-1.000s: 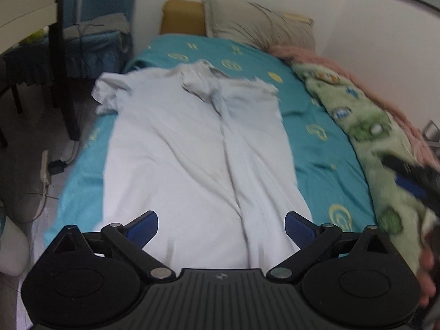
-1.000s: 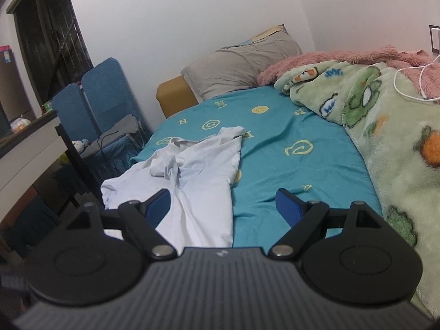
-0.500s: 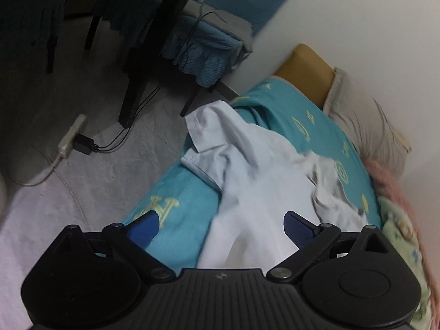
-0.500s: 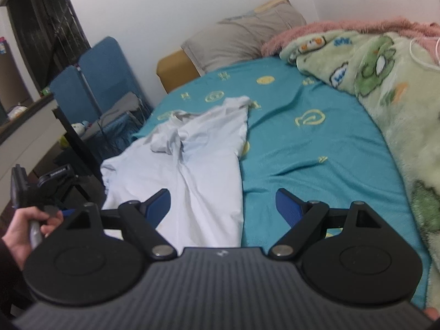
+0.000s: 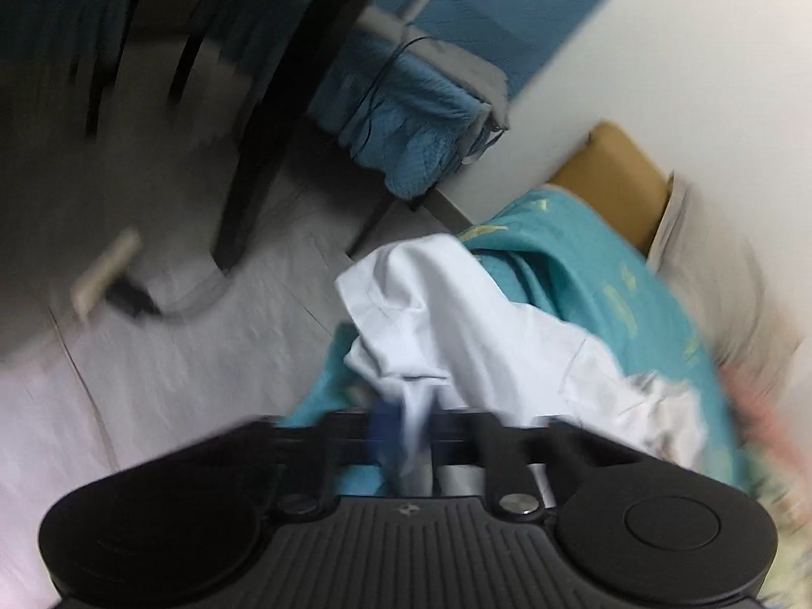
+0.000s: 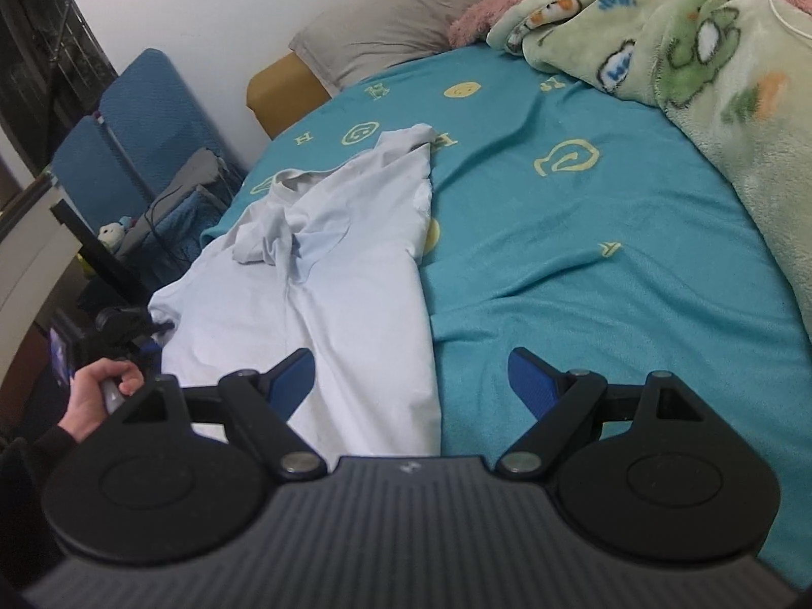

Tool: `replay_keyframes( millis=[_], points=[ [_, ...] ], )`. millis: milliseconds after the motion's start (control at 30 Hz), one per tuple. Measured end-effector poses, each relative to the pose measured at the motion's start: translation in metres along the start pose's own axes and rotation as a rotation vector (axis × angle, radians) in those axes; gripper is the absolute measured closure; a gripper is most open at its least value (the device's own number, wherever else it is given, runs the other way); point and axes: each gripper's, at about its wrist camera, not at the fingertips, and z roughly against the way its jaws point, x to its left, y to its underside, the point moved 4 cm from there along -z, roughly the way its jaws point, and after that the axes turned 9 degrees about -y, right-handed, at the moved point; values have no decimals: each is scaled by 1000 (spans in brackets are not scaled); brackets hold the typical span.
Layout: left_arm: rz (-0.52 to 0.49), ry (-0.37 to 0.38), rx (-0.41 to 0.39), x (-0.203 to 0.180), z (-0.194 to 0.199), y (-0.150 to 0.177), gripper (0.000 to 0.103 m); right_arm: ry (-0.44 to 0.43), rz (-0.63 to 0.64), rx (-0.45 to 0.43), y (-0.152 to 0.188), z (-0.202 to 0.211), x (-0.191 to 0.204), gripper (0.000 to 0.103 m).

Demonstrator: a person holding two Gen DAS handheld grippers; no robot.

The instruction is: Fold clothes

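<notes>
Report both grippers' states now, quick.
Left gripper: shut on the pale blue cotton shirt, at its sleeve edge.
Right gripper: open, holding nothing, above the shirt's hem.

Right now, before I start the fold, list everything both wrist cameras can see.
shirt: 1, pale blue-white, flat on the bed's left part, sleeve over the edge
bedsheet: 1, teal with yellow marks, covers the bed
fleece blanket: 1, green with cartoon prints, right side of the bed
pink blanket: 1, behind the green one
pillow: 1, grey-beige, head of the bed
headboard block: 1, mustard, beside the pillow
folding chair: 1, blue, left of the bed
power strip: 1, pale, on the floor, blurred
left gripper: black, blue pads, shut on the shirt's sleeve
right gripper: open, above the shirt's hem
left hand: holds the left gripper's handle
</notes>
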Motion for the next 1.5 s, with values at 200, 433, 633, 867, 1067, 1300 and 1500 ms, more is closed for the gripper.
replay_keyframes(
  millis=[200, 433, 633, 867, 1067, 1300, 1500],
  points=[
    [-223, -83, -191, -47, 47, -11, 100, -16, -7, -27, -3, 12, 2, 18],
    [-677, -32, -343, -164, 119, 12, 100, 74, 12, -15, -5, 18, -7, 18],
    [-961, 107, -326, -260, 152, 104, 100, 75, -93, -58, -13, 29, -32, 18],
    [-878, 149, -164, -301, 138, 162, 57, 73, -116, -74, -15, 27, -45, 18],
    [-943, 188, -234, -276, 188, 182, 35, 23, -170, -118, -21, 33, -51, 18],
    [-874, 271, -234, -196, 285, 203, 25, -33, -90, -159, -22, 43, -32, 18],
    [-820, 200, -267, -128, 348, 220, 18, -44, -19, -192, -19, 55, -16, 18]
  ],
)
